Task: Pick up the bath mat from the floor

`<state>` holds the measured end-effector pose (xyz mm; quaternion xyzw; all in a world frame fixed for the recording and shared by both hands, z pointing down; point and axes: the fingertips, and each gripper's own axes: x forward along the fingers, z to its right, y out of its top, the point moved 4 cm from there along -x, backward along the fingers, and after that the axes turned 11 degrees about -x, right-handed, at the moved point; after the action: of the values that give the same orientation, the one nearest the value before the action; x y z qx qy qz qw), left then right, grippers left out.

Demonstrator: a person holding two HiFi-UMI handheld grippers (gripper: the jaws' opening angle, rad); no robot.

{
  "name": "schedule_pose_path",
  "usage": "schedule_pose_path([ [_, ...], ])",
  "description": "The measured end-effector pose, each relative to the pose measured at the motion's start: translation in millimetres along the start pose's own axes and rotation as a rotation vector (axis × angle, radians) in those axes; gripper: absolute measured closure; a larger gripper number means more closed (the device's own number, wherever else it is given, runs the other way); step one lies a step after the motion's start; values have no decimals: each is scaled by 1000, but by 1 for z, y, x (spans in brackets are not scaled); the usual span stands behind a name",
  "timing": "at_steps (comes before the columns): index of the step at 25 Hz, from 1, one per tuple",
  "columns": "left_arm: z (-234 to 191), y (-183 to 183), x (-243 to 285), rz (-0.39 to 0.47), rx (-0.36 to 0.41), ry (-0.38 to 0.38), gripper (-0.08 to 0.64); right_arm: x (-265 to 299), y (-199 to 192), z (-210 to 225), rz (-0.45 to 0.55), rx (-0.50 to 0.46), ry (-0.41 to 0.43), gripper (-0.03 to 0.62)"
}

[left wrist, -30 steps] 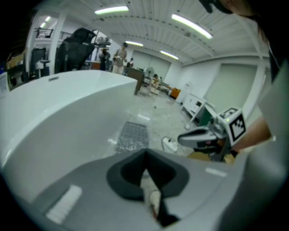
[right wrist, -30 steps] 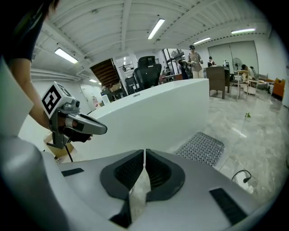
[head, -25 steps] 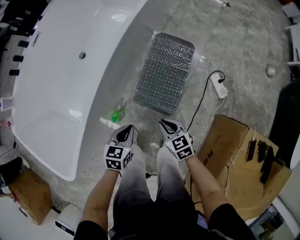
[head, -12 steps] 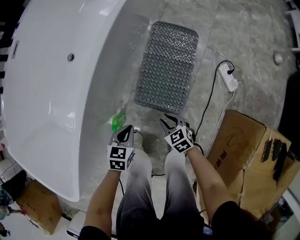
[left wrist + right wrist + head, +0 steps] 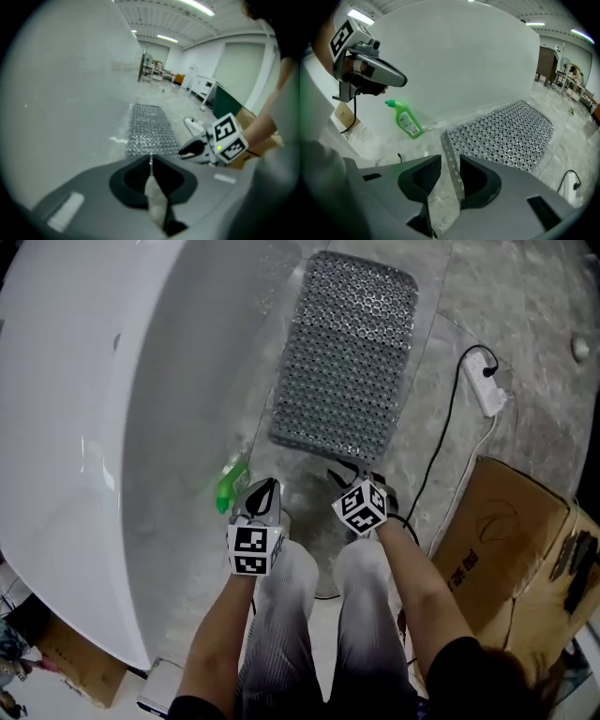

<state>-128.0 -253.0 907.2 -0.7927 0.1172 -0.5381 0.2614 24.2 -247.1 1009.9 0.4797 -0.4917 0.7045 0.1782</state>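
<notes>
The grey perforated bath mat (image 5: 349, 352) lies flat on the marble floor beside the white bathtub (image 5: 84, 409). Both grippers hang low just short of its near edge. My left gripper (image 5: 265, 487) is shut with nothing in it, and its own view shows the jaw tips meeting (image 5: 150, 158) with the mat (image 5: 150, 129) ahead. My right gripper (image 5: 345, 471) is open; its jaws have just been opening. In the right gripper view the mat's near left edge (image 5: 449, 149) shows through the gap of that gripper (image 5: 450, 159), and the pads do not touch it.
A green bottle (image 5: 230, 486) lies on the floor against the tub, left of the left gripper. A white power strip (image 5: 489, 390) with a black cord lies right of the mat. A cardboard box (image 5: 511, 549) stands at the right. My knees are just below the grippers.
Both grippers have sunk toward the floor and come closer to the mat's near edge. The mat and tub look larger as the head view has dropped too.
</notes>
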Motion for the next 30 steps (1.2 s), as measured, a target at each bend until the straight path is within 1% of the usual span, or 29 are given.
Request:
schedule_pose_path([
  [6, -17, -18, 38, 2, 18, 15, 535, 43, -24, 5, -26, -36, -1, 471],
  [10, -24, -36, 58, -12, 11, 15, 535, 64, -39, 3, -38, -67, 6, 469],
  [14, -31, -49, 73, -15, 13, 12, 535, 86, -48, 2, -51, -72, -13, 466],
  [17, -36, -56, 85, -19, 21, 12, 535, 99, -51, 4, -55, -94, -27, 463],
  [19, -39, -59, 94, -21, 22, 17, 535, 108, -52, 6, -58, -117, -29, 462],
  [25, -44, -63, 112, -9, 25, 23, 535, 128, -58, 7, -82, -191, 1, 454],
  [28, -43, -63, 119, -11, 19, 16, 535, 137, -65, 8, -111, -218, 12, 454],
  [30, -43, -64, 122, -16, 27, 16, 535, 142, -68, 9, -136, -241, 4, 462],
])
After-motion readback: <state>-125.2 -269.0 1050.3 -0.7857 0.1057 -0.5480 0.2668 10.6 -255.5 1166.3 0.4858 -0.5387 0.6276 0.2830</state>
